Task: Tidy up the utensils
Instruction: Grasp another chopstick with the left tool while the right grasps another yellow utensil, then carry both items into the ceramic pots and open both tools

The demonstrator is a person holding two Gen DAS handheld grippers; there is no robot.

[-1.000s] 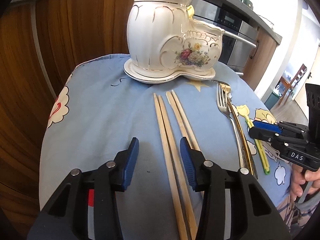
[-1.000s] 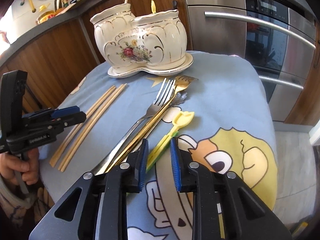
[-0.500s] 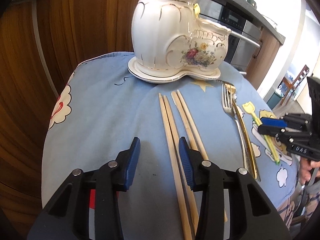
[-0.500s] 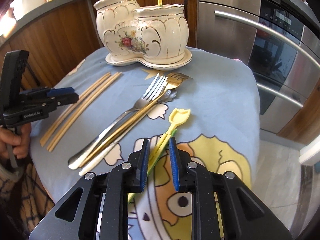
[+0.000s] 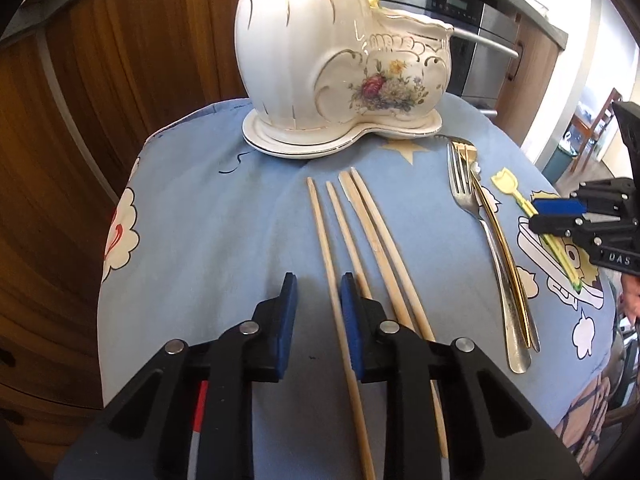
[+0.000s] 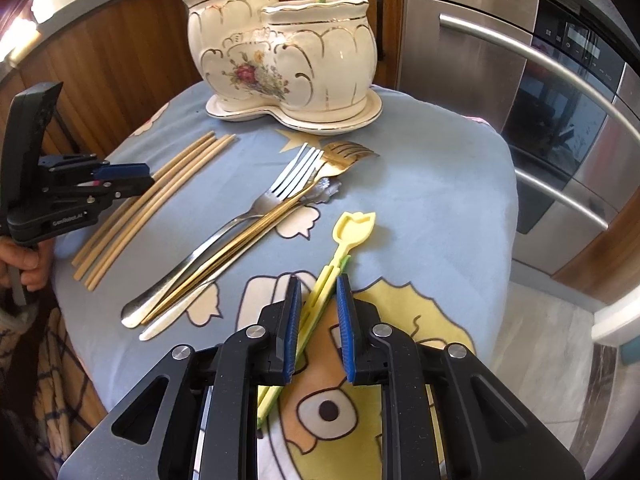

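A bench [image 6: 440, 200] draped in a blue cartoon-print cloth carries everything. At its far edge stands a two-pot ceramic utensil holder [image 6: 288, 52] on its own saucer, already with a chopstick and a yellow piece poking out; it looks heavy and breakable, so anything dropped in should go gently.

Near the middle lie a silver fork [image 6: 256, 208], a gold fork [image 6: 332, 160] and a pale-handled piece bunched together, touching: stiff, smooth metal, likely slippery, best taken at mid-handle.

To the left lie four wooden chopsticks [image 5: 360, 240], light, stiff and thin, apt to roll; pinching one near its near half seems safest. The left tool [image 5: 316, 312] sits low over them, jaws moderately apart and holding nothing, with the leftmost stick running between the jaws close to the right pad.

On the right lies a set of slim yellow and green plastic picks [image 6: 344, 240], light and slightly flexible. The right tool [image 6: 318, 320] straddles their stems, jaws narrowly apart on either side, not yet closed on them.
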